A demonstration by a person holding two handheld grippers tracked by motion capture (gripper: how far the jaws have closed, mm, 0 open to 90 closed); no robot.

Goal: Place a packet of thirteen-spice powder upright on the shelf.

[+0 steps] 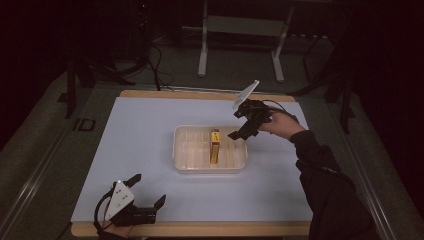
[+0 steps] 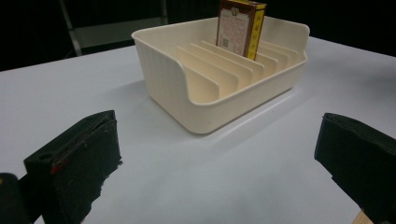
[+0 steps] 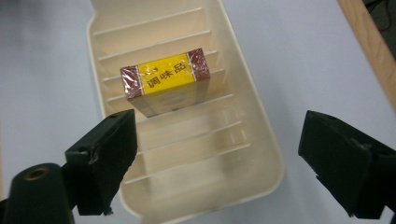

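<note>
Box [image 1: 214,146] stands upright in a slot of the cream tray [image 1: 181,150], mid-table, toward the tray's right side; its lower part is hidden by the dividers, and the small print on its face can't be read in the left gripper view. Right gripper [image 1: 243,131] hangs above and just right of the tray, jaws spread wide w/ nothing between them, clear of the box. Left gripper [image 1: 150,189] rests near the table's front edge, well apart from the tray, jaws wide, empty; its hand is cut off by the frame bottom. Table [image 1: 150,125] has a pale blue-white top w/ wooden edge showing. Room behind is dark; a metal stand [image 1: 240,30] and floor cables [image 1: 155,65] are barely visible.
</note>
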